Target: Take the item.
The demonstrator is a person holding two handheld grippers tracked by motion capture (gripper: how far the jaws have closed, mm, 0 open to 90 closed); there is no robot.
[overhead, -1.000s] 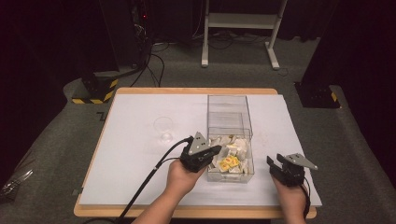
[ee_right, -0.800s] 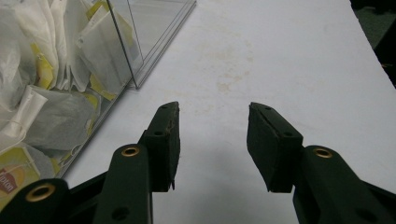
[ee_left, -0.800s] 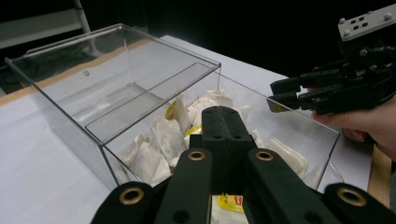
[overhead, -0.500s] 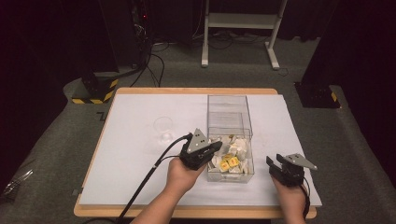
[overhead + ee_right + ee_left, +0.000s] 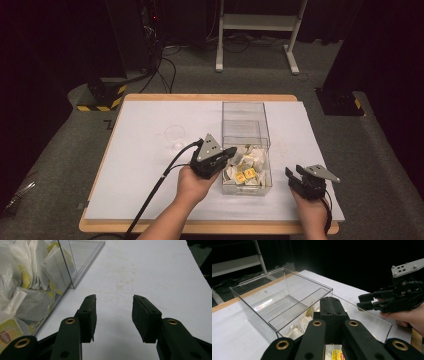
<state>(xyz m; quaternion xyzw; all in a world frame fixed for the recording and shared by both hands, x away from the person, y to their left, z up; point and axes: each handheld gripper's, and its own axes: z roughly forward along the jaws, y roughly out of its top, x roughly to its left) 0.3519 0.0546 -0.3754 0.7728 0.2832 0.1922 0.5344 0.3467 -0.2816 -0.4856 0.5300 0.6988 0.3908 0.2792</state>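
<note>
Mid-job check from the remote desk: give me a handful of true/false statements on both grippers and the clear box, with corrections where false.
1. The left gripper has its jaws shut above the clear box. True.
2. The right gripper grips a tea bag. False: its jaws stand apart with nothing between them, over the bare white table cover.
3. The tea bags lie in the near compartment of the box. True; the far compartment looks empty.
4. The right gripper is inside the box. False: it sits outside, to the right of the box's near corner.
5. A small clear cup stands on the table left of the box. True.
</note>
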